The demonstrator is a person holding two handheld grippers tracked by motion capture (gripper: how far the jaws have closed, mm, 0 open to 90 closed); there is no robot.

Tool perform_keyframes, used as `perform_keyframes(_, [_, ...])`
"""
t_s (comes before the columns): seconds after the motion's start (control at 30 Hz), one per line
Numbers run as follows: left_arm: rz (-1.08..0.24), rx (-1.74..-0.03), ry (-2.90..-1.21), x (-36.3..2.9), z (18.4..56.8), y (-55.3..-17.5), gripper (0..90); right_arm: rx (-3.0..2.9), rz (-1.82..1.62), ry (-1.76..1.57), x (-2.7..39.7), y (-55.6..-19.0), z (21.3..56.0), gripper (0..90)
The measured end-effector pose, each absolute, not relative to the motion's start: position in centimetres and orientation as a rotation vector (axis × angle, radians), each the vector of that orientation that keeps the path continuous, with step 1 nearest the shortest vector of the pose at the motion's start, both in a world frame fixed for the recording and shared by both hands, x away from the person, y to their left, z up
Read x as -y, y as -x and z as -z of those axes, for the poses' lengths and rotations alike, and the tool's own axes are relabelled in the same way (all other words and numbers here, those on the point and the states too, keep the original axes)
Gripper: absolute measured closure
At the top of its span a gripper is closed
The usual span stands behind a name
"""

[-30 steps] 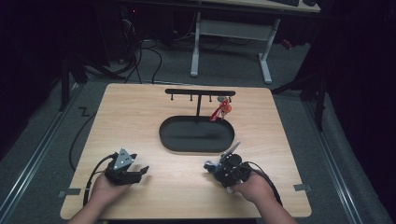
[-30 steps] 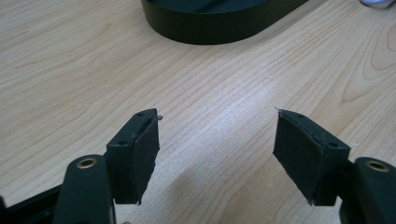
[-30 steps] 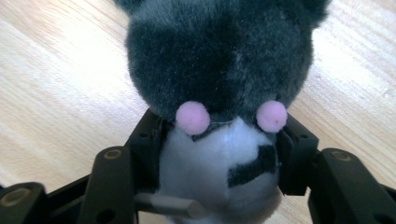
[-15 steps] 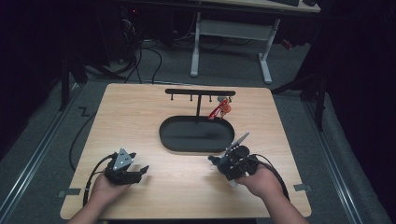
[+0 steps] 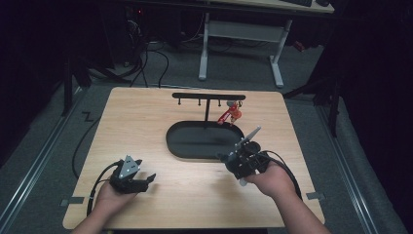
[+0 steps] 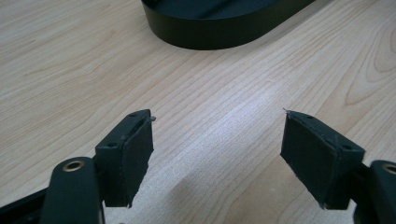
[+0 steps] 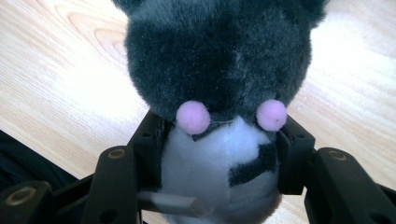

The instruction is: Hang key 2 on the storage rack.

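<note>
Right gripper (image 7: pixel 219 154) has its jaws clamped on a plush toy (image 7: pixel 219 79), while the left gripper (image 6: pixel 217 158) has just been opening, jaws wide with nothing between them.

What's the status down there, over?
Right gripper shut on grey-and-white plush toy with pink cheeks, held above wooden table. Left gripper open, fingers just widened, nothing between. Path clear.

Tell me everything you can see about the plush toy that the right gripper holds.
The plush toy is small and fluffy, with a dark grey head, two round pink cheeks, and a white body with a black patch. The right gripper is shut on its body, one jaw pad at each side. A short grey stick lies across its lower part. It hangs above the wooden table, near the black tray.
</note>
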State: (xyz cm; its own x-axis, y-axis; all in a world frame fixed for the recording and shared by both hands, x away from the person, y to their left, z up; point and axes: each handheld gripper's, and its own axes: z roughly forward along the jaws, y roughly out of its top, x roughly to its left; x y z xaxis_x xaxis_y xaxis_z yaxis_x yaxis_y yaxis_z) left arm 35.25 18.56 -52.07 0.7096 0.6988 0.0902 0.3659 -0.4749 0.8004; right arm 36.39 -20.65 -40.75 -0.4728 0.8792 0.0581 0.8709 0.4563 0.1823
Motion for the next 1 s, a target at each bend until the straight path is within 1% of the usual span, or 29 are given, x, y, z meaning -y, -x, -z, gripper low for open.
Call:
perform_keyframes(0.3, [-0.514, -0.801, -2.114, -18.8, 52.2, -35.2, 25.2, -2.632, -0.337, -1.603, 20.4, -37.5, 39.3, 47.5])
perform_keyframes(0.63, [-0.524, -0.805, -2.104, -19.1, 52.0, -35.3, 25.2, -2.621, -0.341, -1.633, 19.7, -39.4, 36.6, 47.5])
perform_keyframes(1.0, [-0.518, -0.796, -2.109, -18.9, 52.0, -35.1, 25.2, -2.61, -0.362, -1.626, 19.4, -41.5, 35.1, 47.5])
